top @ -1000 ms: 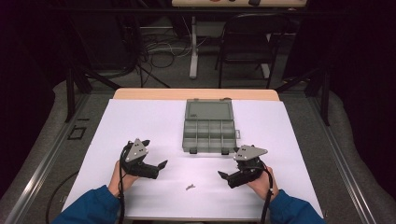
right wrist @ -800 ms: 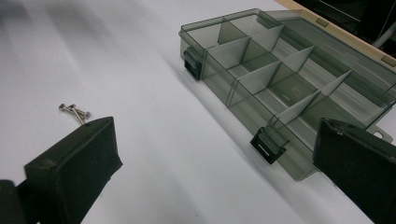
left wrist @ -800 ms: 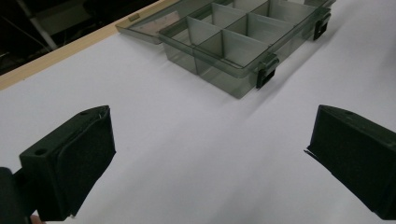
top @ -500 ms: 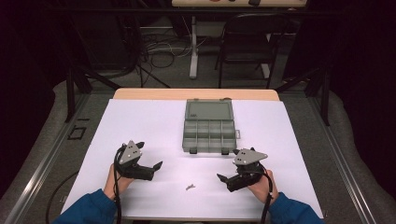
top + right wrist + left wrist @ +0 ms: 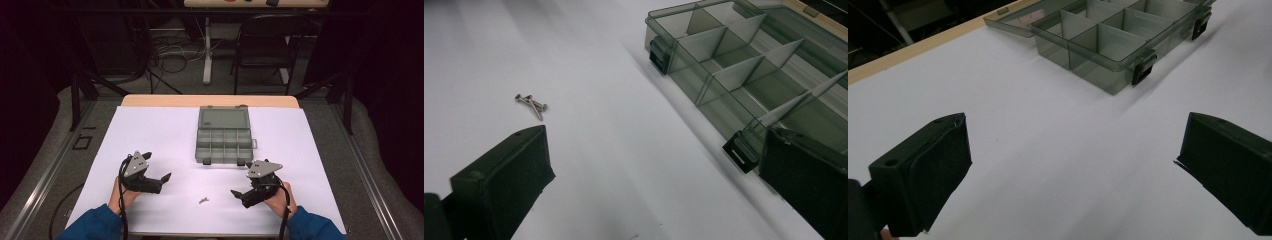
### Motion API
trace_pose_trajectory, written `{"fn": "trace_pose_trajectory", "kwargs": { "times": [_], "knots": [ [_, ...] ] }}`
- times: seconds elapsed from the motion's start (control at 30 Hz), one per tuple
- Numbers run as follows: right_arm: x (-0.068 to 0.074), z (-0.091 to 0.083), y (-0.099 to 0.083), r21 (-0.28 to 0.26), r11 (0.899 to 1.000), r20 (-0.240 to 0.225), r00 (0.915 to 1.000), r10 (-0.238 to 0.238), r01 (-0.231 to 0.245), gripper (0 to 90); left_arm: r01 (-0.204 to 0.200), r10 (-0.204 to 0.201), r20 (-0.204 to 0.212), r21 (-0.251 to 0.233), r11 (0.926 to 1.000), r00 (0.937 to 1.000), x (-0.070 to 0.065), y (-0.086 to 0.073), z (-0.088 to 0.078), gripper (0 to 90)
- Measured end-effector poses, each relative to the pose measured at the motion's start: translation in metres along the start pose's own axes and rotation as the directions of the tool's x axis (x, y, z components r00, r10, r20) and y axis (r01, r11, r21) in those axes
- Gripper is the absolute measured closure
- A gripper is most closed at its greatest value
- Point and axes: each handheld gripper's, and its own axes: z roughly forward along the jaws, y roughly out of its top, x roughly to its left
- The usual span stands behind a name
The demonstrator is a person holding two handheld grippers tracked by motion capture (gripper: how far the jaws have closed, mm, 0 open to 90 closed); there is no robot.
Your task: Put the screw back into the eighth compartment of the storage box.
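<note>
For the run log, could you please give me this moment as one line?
left gripper: open, empty | right gripper: open, empty | screws: on table between them | organizer box: lid open

1. Your white sheet [image 5: 150,135] covers nearly the whole table, so you only see a strip of the wooden tabletop [image 5: 210,101] along the far edge.
2. Straight behind the table there's a black chair [image 5: 262,45] on the grey floor [image 5: 60,115].
3. Just left of the chair you've got a white post [image 5: 206,50], with its foot on the floor.
4. Left of the post, a loose tangle of cables [image 5: 170,47] lies on the floor.
5. Off the table's left side, look for a little black tape square [image 5: 81,143] on the floor.
6. A metal rail [image 5: 45,185] runs along that same side.
</note>
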Motion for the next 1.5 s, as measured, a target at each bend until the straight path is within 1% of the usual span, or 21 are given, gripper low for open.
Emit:
{"fn": "trace_pose_trajectory", "kwargs": {
  "times": [0.1, 0.13, 0.2, 0.33, 0.4, 0.57, 0.6, 0.63, 0.67, 0.8, 0.83, 0.9, 1.03, 1.13, 1.2, 1.23, 1.27, 1.3, 1.43, 1.47, 1.5],
  "knots": [
    [0.002, 0.001, 0.001, 0.009, 1.0, -0.005, 1.0, -0.002, 0.002, 0.0, 0.0, 0.0, -0.003, -0.006, 1.0, 1.0, 0.002, 0.0, -0.001, 0.0],
    [0.002, 0.001, 0.002, 0.019, 1.0, -0.014, 0.9999, -0.003, 0.003, 0.6, 0.001, -0.001, -0.002, -0.006, 1.0, 1.0, 0.002, 0.0, -0.001, 0.0],
    [0.005, 0.003, 0.003, 0.02, 1.0, -0.037, 0.9992, -0.014, 0.015, 0.8, 0.003, -0.003, -0.002, -0.008, 1.0, 1.0, 0.002, 0.001, -0.001, 0.0],
    [0.008, 0.006, 0.008, 0.016, 1.0, -0.067, 0.9975, -0.023, 0.024, 0.0, -0.005, 0.005, -0.002, -0.011, 0.9999, 1.0, 0.002, 0.001, -0.001, 0.0],
    [0.01, 0.008, 0.01, 0.019, 0.999, -0.079, 0.9965, -0.029, 0.031, 0.0, -0.007, 0.007, -0.002, -0.001, 1.0, 1.0, 0.003, 0.001, 0.0, 0.0],
    [0.014, 0.016, 0.017, 0.042, 0.998, -0.113, 0.993, -0.032, 0.037, 0.0, -0.004, 0.004, -0.002, -0.01, 0.9999, 1.0, 0.003, 0.001, 0.0, 0.0],
    [0.016, 0.018, 0.018, 0.034, 0.998, -0.114, 0.9927, -0.041, 0.045, 0.0, -0.004, 0.004, -0.003, -0.009, 1.0, 1.0, 0.003, 0.001, 0.0, 0.0],
    [0.017, 0.018, 0.019, 0.046, 0.998, -0.115, 0.9924, -0.044, 0.05, 0.0, -0.003, 0.003, -0.001, -0.005, 1.0, 1.0, 0.003, 0.001, 0.0, 0.0],
    [0.018, 0.02, 0.02, 0.05, 0.997, -0.127, 0.9907, -0.048, 0.054, 0.0, -0.003, 0.003, -0.001, -0.005, 1.0, 1.0, 0.003, 0.001, 0.0, 0.0],
    [0.023, 0.025, 0.025, 0.049, 0.997, -0.137, 0.9891, -0.055, 0.062, 0.0, 0.0, 0.0, 0.001, -0.003, 1.0, 1.0, 0.003, 0.001, 0.001, 0.0],
    [0.026, 0.027, 0.027, 0.061, 0.995, -0.15, 0.9867, -0.064, 0.073, 0.1, -0.001, 0.001, 0.0, -0.004, 1.0, 1.0, 0.003, 0.001, 0.0, 0.0],
    [0.027, 0.028, 0.028, 0.065, 0.995, -0.153, 0.986, -0.067, 0.077, 0.1, -0.001, 0.001, 0.0, -0.004, 1.0, 1.0, 0.003, 0.001, 0.0, 0.0],
    [0.033, 0.038, 0.032, 0.087, 0.991, -0.167, 0.9819, -0.09, 0.105, 1.7, 0.0, 0.0, 0.003, 0.0, 1.0, 1.0, 0.003, 0.001, 0.001, 0.0],
    [0.037, 0.044, 0.035, 0.095, 0.988, -0.178, 0.9788, -0.101, 0.119, 7.4, 0.003, -0.003, 0.002, 0.0, 1.0, 1.0, 0.003, 0.001, 0.002, 0.0],
    [0.041, 0.047, 0.036, 0.101, 0.987, -0.181, 0.9779, -0.105, 0.125, 15.1, -0.002, 0.002, 0.0, 0.004, 1.0, 1.0, 0.003, 0.001, 0.002, 0.0],
    [0.043, 0.049, 0.036, 0.103, 0.985, -0.187, 0.9754, -0.117, 0.138, 17.0, -0.003, 0.003, -0.001, 0.006, 1.0, 1.0, 0.004, 0.001, 0.002, 0.0],
    [0.045, 0.051, 0.036, 0.109, 0.984, -0.182, 0.9759, -0.121, 0.142, 19.2, 0.008, -0.008, 0.003, 0.007, 0.9999, 1.0, 0.004, 0.001, 0.002, 0.0],
    [0.046, 0.054, 0.036, 0.112, 0.982, -0.185, 0.9739, -0.131, 0.153, 23.9, 0.011, -0.011, 0.001, 0.008, 0.9999, 0.9999, 0.004, 0.001, 0.002, 0.0],
    [0.053, 0.06, 0.037, 0.123, 0.976, -0.205, 0.9672, -0.15, 0.177, 36.8, 0.007, -0.007, 0.002, 0.011, 0.9999, 1.0, 0.003, 0.001, 0.002, 0.0],
    [0.056, 0.062, 0.037, 0.127, 0.974, -0.204, 0.966, -0.158, 0.186, 42.7, 0.007, -0.007, 0.002, 0.008, 0.9999, 1.0, 0.003, 0.001, 0.002, 0.0],
    [0.057, 0.063, 0.038, 0.13, 0.973, -0.212, 0.9642, -0.16, 0.19, 45.6, 0.009, -0.009, 0.004, 0.011, 0.9999, 1.0, 0.003, 0.001, 0.002, 0.0]
  ]
}}
